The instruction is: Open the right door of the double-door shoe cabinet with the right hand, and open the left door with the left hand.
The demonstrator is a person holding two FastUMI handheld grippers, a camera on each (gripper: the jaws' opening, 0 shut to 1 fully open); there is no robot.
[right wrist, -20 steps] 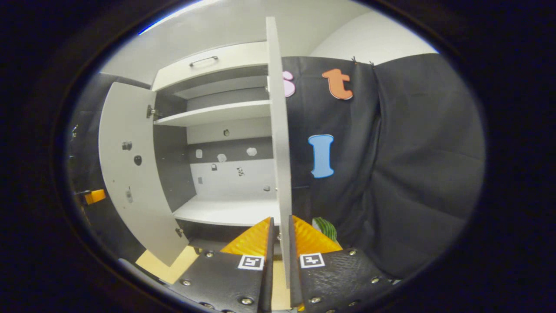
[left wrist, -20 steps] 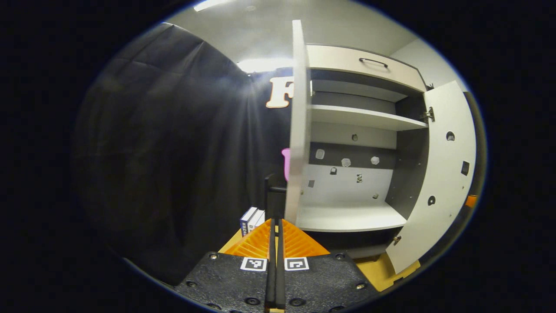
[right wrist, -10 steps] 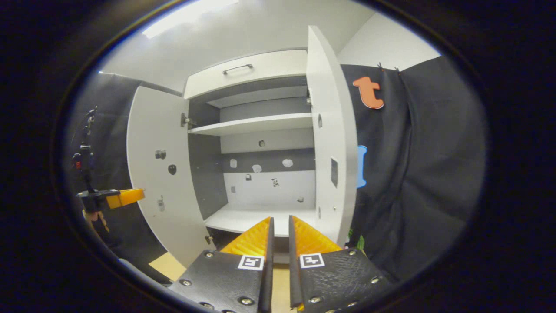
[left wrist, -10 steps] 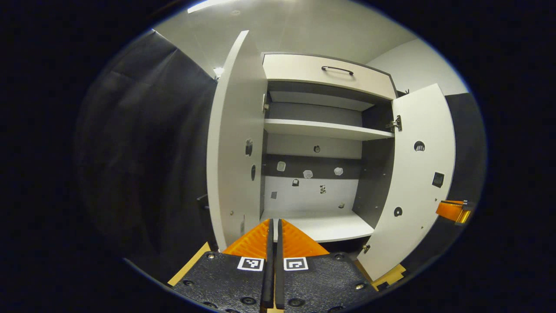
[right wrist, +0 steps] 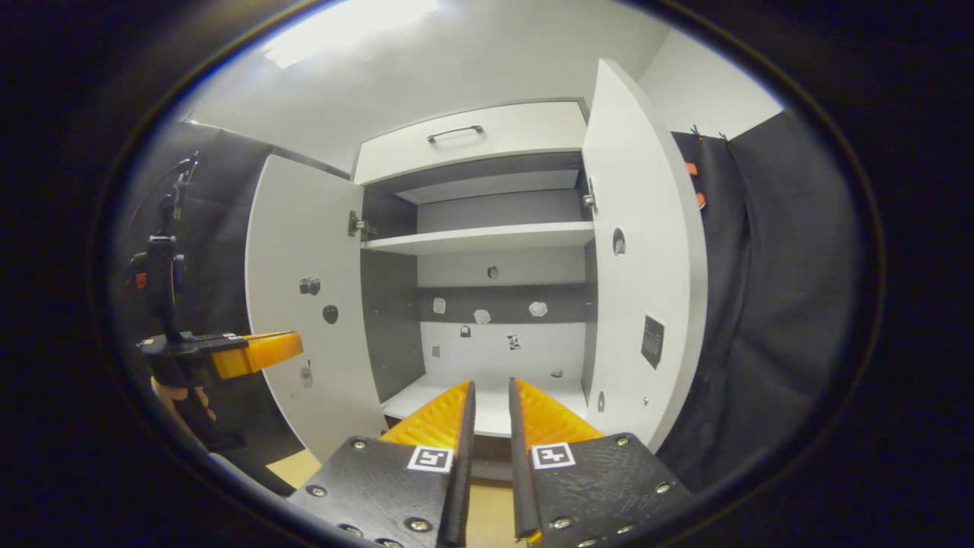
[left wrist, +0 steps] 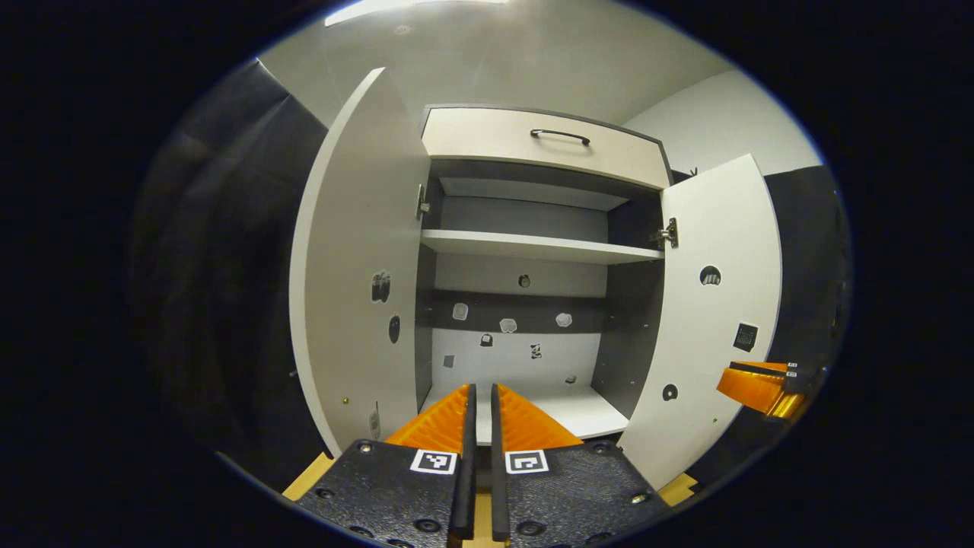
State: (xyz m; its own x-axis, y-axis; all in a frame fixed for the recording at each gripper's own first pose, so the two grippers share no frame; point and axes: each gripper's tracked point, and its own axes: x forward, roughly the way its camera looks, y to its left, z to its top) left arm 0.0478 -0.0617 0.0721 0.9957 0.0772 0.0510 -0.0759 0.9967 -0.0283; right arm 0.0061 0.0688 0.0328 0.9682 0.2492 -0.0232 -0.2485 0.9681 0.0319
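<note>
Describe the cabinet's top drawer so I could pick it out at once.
Start at the shoe cabinet with both doors swung open. Above its open shelves runs the top drawer, a closed pale panel. It alone carries a dark bar handle.

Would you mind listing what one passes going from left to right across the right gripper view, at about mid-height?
Left gripper held by a hand → open left door → cabinet interior with its shelf → open right door → black cloth wall.
</note>
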